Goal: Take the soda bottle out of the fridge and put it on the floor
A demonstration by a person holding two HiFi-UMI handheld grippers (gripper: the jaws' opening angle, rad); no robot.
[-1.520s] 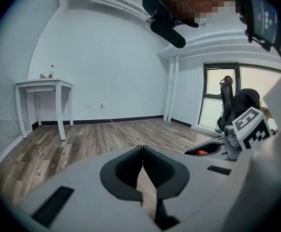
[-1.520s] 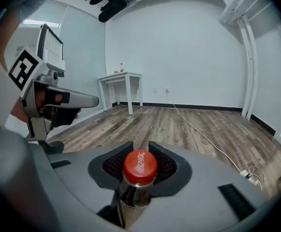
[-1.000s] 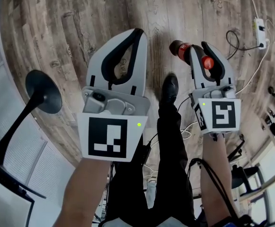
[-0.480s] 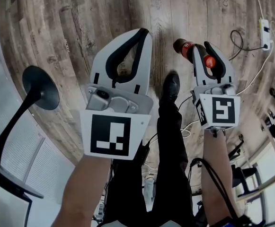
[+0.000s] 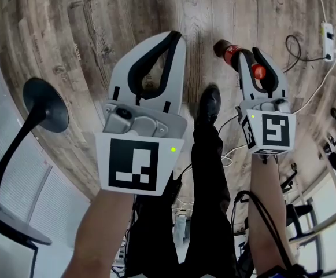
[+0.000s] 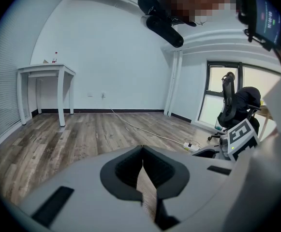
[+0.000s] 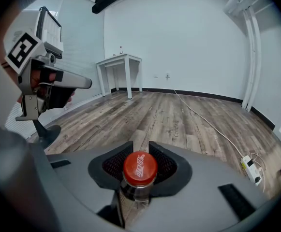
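The soda bottle (image 5: pixel 228 52) is dark, with a red label and a red cap (image 7: pixel 140 167). It hangs above the wooden floor, bottom pointing down and away. My right gripper (image 5: pixel 251 58) is shut on its neck just under the cap, and in the right gripper view the cap sits between the black pads (image 7: pixel 165 164). My left gripper (image 5: pixel 173 36) is level with it on the left, shut with its tips meeting and nothing held; the left gripper view (image 6: pixel 142 149) shows the same. The fridge is not in view.
A black round stand base (image 5: pixel 43 106) sits on the floor at left. The person's shoe (image 5: pixel 207 106) is between the grippers. A power strip (image 5: pixel 328 32) with cables lies at right. A white table (image 6: pixel 46 71) and an office chair (image 6: pixel 242 103) stand further off.
Both grippers have sunk a little toward the floor, the bottle going down with the right one. The grip and the left jaws look unchanged.
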